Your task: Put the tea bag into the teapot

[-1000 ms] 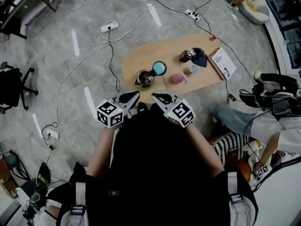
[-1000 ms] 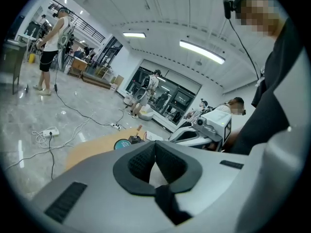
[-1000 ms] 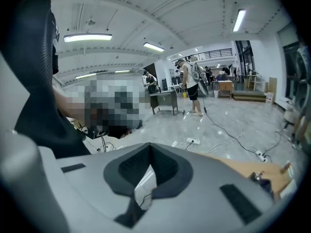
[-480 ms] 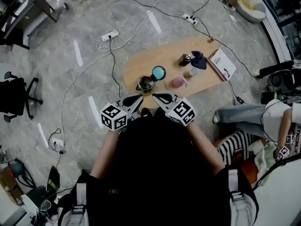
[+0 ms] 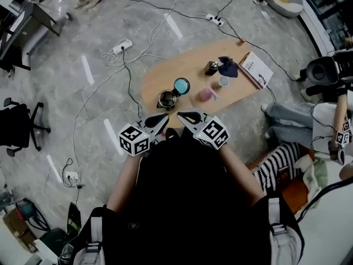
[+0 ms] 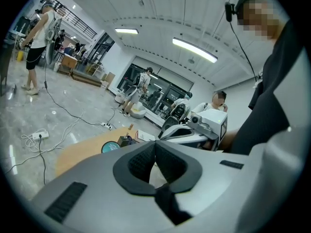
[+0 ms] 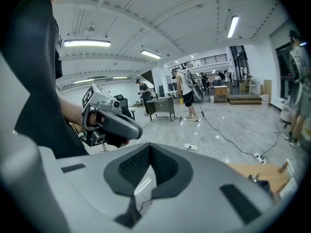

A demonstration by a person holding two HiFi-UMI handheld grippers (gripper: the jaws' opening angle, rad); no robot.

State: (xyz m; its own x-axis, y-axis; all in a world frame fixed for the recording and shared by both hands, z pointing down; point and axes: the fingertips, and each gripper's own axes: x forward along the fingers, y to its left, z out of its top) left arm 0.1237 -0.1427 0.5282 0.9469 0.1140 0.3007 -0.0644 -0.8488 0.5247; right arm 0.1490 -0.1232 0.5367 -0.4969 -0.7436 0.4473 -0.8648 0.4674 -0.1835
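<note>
The left gripper [image 5: 163,117] and right gripper [image 5: 182,114] are squeezed tight, holding nothing, side by side. The teapot [image 5: 167,99] sits on the table [image 5: 154,81] near them.

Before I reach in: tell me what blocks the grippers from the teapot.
Nothing visible does. The left gripper and right gripper hang short of the table. The teapot stands open near its edge, with the lid beside it.

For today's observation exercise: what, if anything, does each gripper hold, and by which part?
Nothing is held. The left gripper and the right gripper are both shut and empty.
</note>
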